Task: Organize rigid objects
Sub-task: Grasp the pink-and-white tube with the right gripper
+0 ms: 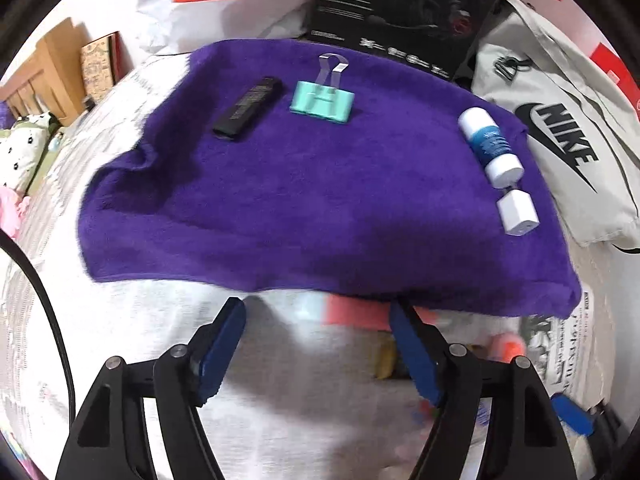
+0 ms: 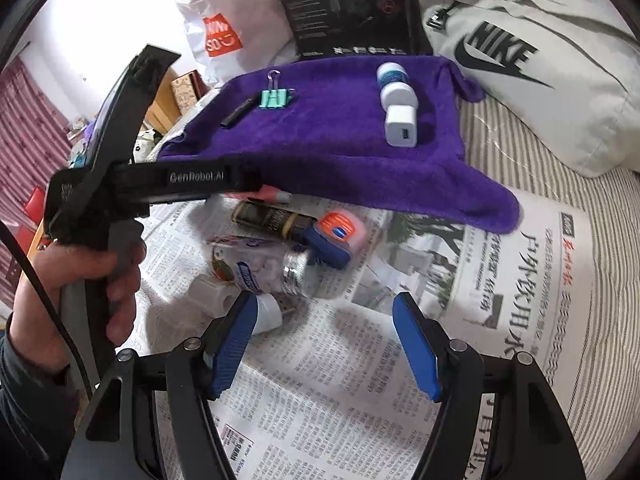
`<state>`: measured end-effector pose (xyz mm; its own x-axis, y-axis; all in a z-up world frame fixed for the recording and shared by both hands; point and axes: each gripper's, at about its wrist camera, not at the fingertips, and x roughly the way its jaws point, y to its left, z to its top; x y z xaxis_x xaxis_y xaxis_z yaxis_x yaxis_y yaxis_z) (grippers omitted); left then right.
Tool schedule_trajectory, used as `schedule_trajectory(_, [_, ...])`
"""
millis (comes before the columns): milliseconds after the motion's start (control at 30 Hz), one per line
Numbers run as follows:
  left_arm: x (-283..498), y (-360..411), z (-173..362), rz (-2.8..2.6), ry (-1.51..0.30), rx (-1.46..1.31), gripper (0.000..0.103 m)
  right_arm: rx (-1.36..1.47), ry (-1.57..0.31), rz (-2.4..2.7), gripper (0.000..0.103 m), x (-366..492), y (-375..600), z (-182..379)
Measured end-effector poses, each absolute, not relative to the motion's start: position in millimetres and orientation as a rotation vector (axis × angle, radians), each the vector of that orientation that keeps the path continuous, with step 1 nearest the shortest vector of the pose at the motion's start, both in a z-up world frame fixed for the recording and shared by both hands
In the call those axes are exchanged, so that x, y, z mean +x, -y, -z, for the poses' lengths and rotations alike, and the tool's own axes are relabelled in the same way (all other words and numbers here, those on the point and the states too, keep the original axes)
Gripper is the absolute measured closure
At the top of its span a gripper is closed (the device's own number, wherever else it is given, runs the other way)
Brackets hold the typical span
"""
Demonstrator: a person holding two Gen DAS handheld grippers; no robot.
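fuzzy purple towel [image 1: 320, 200] with mint binder clip [image 1: 322, 101], flat black stick [image 1: 247, 107], round white bottle [image 1: 490, 144], boxy white charger [image 1: 518, 214], left claw [image 1: 318, 344] and right claw [image 2: 324, 344] both gaping, nothing gripped

On the purple cloth [image 1: 320, 200]: one binder clip [image 1: 322, 100], one black stick [image 1: 246, 108], one bottle [image 1: 490, 142], one charger [image 1: 518, 214].

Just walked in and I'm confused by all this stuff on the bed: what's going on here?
A person is sorting small items with two hand-held grippers. Four are already laid out on the purple towel: black stick, green binder clip, white-and-blue bottle, white charger. More lie on the newspaper below. The left gripper and right gripper are both open and empty.
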<state>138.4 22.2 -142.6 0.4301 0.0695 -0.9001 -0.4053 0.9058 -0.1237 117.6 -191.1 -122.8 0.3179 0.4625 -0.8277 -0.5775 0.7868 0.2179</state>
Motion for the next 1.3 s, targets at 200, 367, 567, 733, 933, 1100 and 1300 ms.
schedule_trajectory(200, [110,-53,145,-0.272,-1.078,-0.353,0.036,-0.123,-1.024,-0.707,0.033,130,175,118])
schedule_trajectory(367, [93,-69,145,-0.267,-1.069,-0.348,0.036,-0.020,-1.056,-0.797,0.033,153,146,118])
schedule_trajectory(567, [73,-93,146,-0.323,-1.076,-0.223,0.036,-0.152,-1.080,-0.788,0.042,171,98,132])
schedule_trajectory(733, [61,-113,146,-0.267,-1.057,-0.275,0.036,-0.279,-1.086,-0.729,0.049,172,80,148])
schedule_trajectory(933, [65,-112,150,-0.230,-1.045,-0.283,0.036,-0.344,-1.071,-0.703,0.048,171,66,149])
schedule_trajectory(1100, [63,-115,150,-0.209,-1.025,-0.309,0.036,-0.441,-1.109,-0.764,0.057,153,49,149])
schedule_trajectory(1300, [60,-116,149,-0.190,-1.019,-0.310,0.036,-0.556,-1.086,-0.774,0.066,144,23,150])
